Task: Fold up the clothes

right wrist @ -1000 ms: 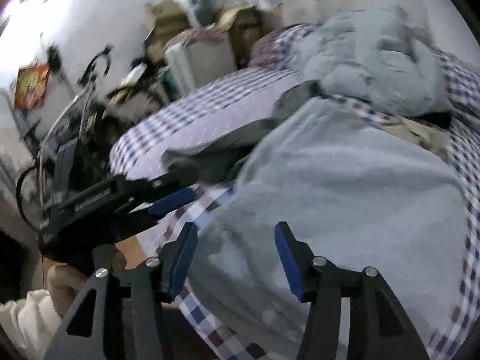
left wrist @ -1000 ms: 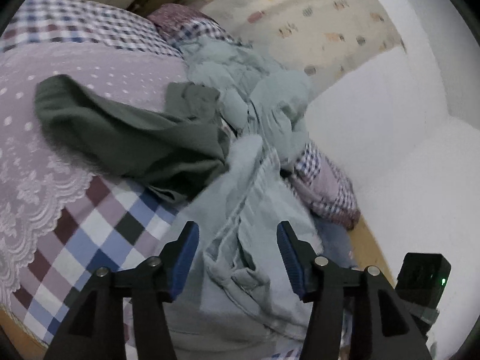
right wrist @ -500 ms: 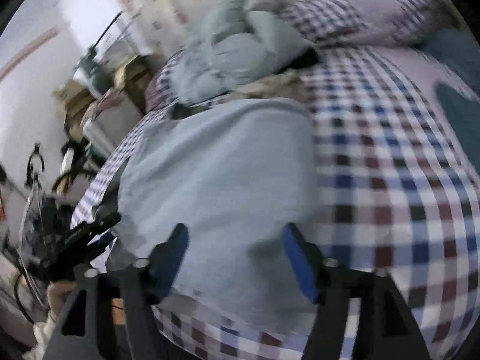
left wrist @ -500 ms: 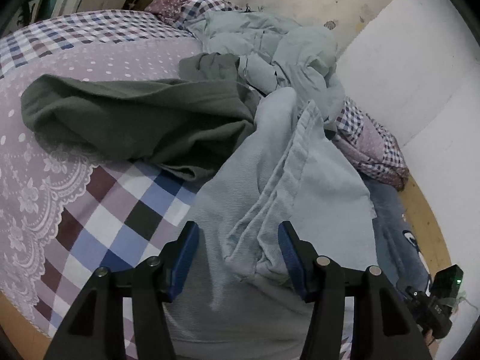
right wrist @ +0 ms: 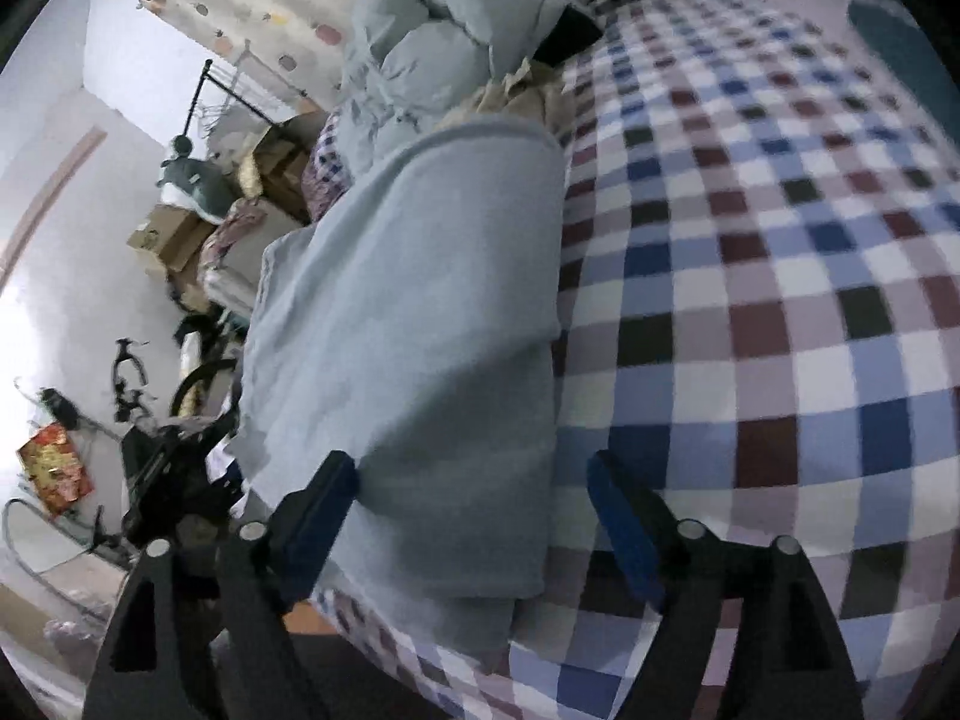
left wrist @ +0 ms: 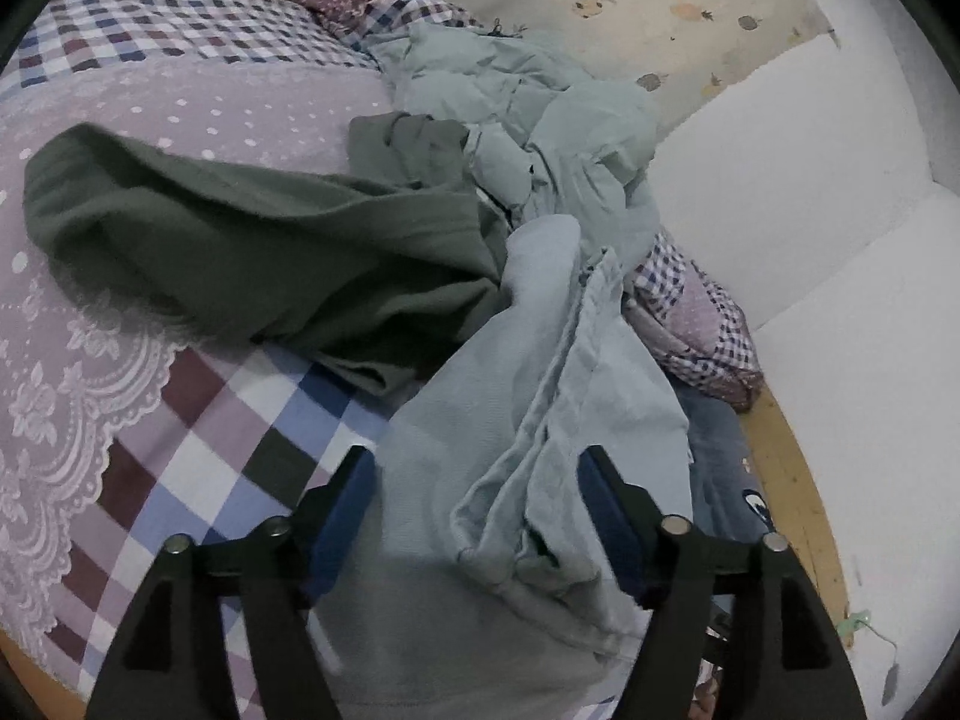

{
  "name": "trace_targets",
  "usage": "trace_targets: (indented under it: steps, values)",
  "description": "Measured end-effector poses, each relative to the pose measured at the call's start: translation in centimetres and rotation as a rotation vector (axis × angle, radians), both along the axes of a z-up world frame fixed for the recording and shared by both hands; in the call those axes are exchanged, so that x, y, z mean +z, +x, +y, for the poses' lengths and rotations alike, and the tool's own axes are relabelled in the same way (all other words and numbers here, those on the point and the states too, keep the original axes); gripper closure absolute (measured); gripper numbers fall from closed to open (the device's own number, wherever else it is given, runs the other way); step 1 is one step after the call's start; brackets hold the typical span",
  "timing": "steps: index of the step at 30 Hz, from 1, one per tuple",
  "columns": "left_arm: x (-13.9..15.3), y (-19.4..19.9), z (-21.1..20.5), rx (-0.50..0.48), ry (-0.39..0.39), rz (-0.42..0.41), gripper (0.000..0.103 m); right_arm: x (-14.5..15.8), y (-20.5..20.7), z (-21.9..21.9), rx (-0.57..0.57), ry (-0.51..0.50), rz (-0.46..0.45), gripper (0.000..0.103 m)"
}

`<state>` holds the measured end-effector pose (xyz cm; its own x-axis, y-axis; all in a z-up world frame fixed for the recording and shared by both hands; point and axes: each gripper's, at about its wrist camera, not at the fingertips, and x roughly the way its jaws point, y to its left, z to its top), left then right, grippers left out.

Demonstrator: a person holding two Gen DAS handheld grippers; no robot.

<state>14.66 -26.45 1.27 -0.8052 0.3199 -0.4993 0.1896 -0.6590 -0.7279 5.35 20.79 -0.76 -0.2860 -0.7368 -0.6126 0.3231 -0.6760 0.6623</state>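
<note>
A pale blue garment (left wrist: 528,420) lies bunched on the checked bedspread (left wrist: 198,438); it also shows in the right wrist view (right wrist: 420,312), laid long and flat. My left gripper (left wrist: 480,498) is open with a crumpled fold of the garment between its fingers, not clamped. My right gripper (right wrist: 471,504) is open over the garment's near end, its jaws astride the cloth. A dark green garment (left wrist: 252,252) lies to the left of the blue one.
A heap of grey-green bedding (left wrist: 540,120) sits at the far end of the bed, also seen in the right wrist view (right wrist: 432,42). A checked pillow (left wrist: 696,324) lies by the white wall (left wrist: 810,210). Boxes (right wrist: 174,234) and a bicycle (right wrist: 150,420) stand beside the bed.
Both grippers stay open. The left view has drawn closer to the blue garment's crumpled fold. The right view has swung right, across the garment toward the open bedspread.
</note>
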Motion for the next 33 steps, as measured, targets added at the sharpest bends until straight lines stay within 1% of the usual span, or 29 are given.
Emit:
trace_targets:
  steps: [2, 5, 7, 10, 15, 17, 19, 22, 24, 28, 30, 32, 33]
  values:
    - [-0.1, -0.6, 0.4, -0.009, -0.026, -0.027, 0.026, -0.6, -0.6, 0.1, 0.017, -0.015, -0.023, 0.017]
    - [-0.1, -1.1, 0.9, 0.002, -0.093, -0.066, 0.026, -0.7, -1.1, 0.2, 0.034, -0.026, -0.029, 0.015]
    - [-0.1, -1.2, 1.1, 0.009, -0.121, -0.073, 0.022, -0.7, -1.2, 0.5, 0.035, -0.026, -0.026, 0.013]
    - [-0.2, -1.2, 1.0, 0.018, -0.143, -0.071, 0.019, -0.7, -1.4, 1.2, 0.023, -0.025, -0.027, 0.011]
    - [-0.4, -1.2, 0.8, 0.004, -0.138, -0.078, 0.018, -1.0, -1.7, 2.0, 0.018, -0.041, -0.034, 0.007]
    - [-0.5, -0.9, 0.4, 0.015, -0.138, -0.081, 0.017, -1.2, -1.6, 1.9, 0.023, -0.052, -0.036, 0.003]
    - [-0.5, -0.6, 0.0, 0.031, -0.140, -0.086, 0.015, -1.0, -1.6, 1.5, 0.031, -0.064, -0.036, 0.002]
    - [-0.7, -0.2, -0.7, 0.061, -0.135, -0.100, 0.014, -1.1, -1.6, 1.0, 0.050, -0.079, -0.044, 0.001]
    - [-0.9, -0.1, -1.1, 0.070, -0.118, -0.105, 0.014, -1.1, -1.5, 0.6, 0.066, -0.083, -0.043, 0.001]
    - [-1.0, -0.5, -0.6, 0.020, -0.091, -0.096, 0.014, -1.3, -1.3, -0.6, 0.100, -0.083, -0.045, 0.001]
    - [-0.9, -1.0, 0.1, -0.017, -0.103, -0.096, 0.014, -1.5, -1.3, -1.3, 0.118, -0.079, -0.047, 0.000]
    - [-0.9, -1.5, 0.8, -0.042, -0.116, -0.103, 0.011, -1.6, -1.5, -1.7, 0.121, -0.077, -0.050, 0.000]
    - [-1.0, -1.8, 1.0, -0.055, -0.118, -0.109, 0.008, -1.6, -1.6, -1.8, 0.123, -0.082, -0.052, 0.000]
